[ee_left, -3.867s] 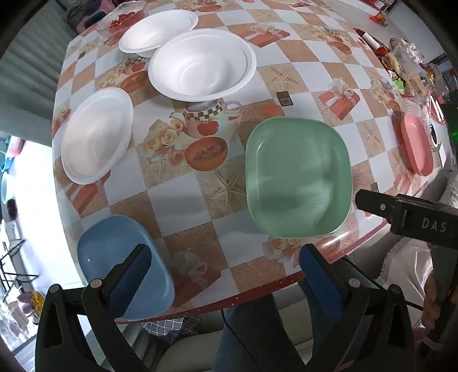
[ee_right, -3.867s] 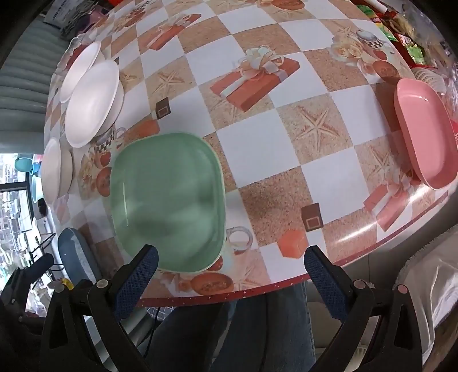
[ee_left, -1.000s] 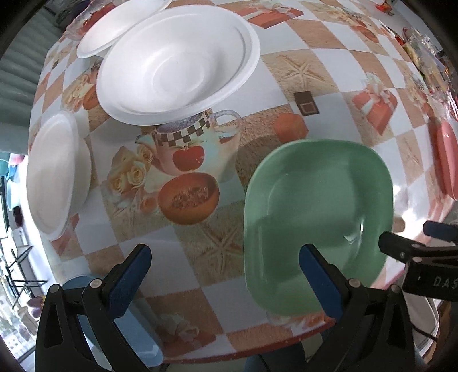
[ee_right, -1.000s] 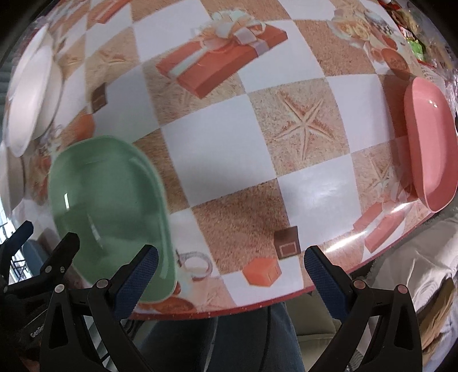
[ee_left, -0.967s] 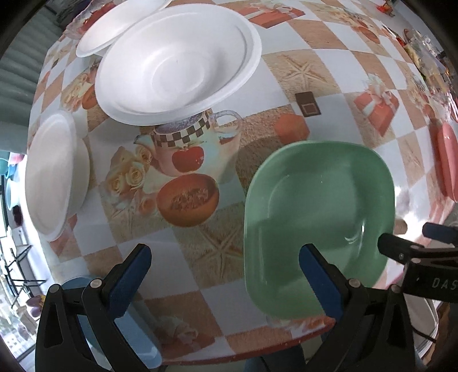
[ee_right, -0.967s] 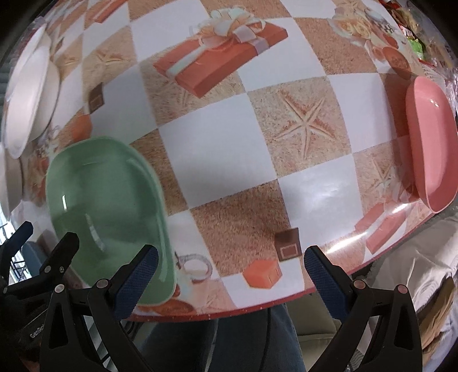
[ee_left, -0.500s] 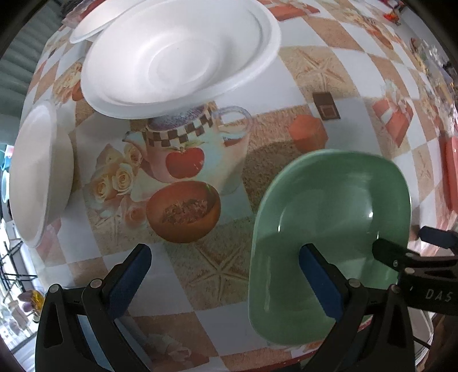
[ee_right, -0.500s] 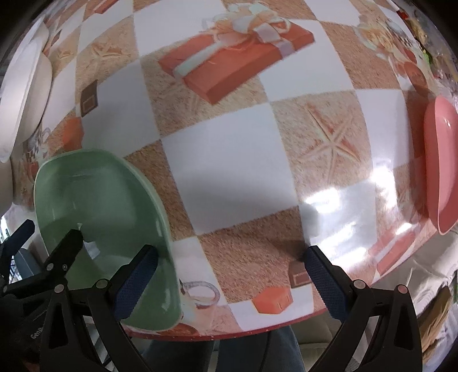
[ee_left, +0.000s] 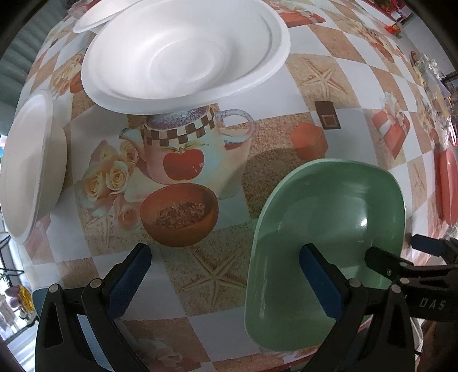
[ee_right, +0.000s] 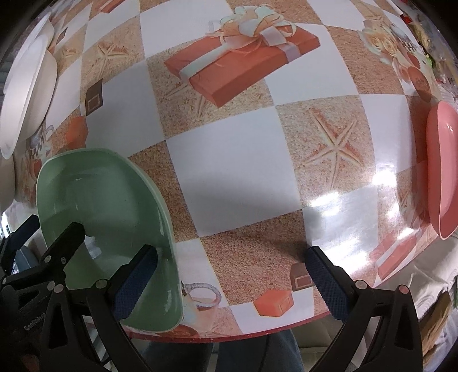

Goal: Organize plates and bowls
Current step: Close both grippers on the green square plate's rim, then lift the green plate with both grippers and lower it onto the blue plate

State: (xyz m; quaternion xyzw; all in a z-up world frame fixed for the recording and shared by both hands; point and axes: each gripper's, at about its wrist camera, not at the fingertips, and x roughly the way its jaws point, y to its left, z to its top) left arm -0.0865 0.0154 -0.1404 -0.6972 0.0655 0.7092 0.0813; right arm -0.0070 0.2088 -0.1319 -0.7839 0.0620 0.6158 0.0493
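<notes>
A green rounded-square plate (ee_left: 329, 223) lies near the table's front edge; it also shows in the right wrist view (ee_right: 106, 206). My left gripper (ee_left: 226, 280) is open, low over the table, its right finger (ee_left: 320, 280) over the plate's near part. My right gripper (ee_right: 229, 280) is open, its left finger (ee_right: 134, 283) over the plate's right rim. A large white bowl (ee_left: 183, 51) sits at the back, a white plate (ee_left: 25, 177) at the left, a pink plate (ee_right: 443, 171) at the far right.
The table has a checked printed cloth (ee_right: 234, 160) with teapot, gift and starfish pictures. A blue plate's edge (ee_left: 37, 297) shows at the front left. Another white plate (ee_left: 97, 14) lies behind the bowl. Clutter stands at the far right edge (ee_left: 432, 77).
Both grippers have moved lower and closer to the table and the green plate. Each now has one finger over the plate. Both stay open.
</notes>
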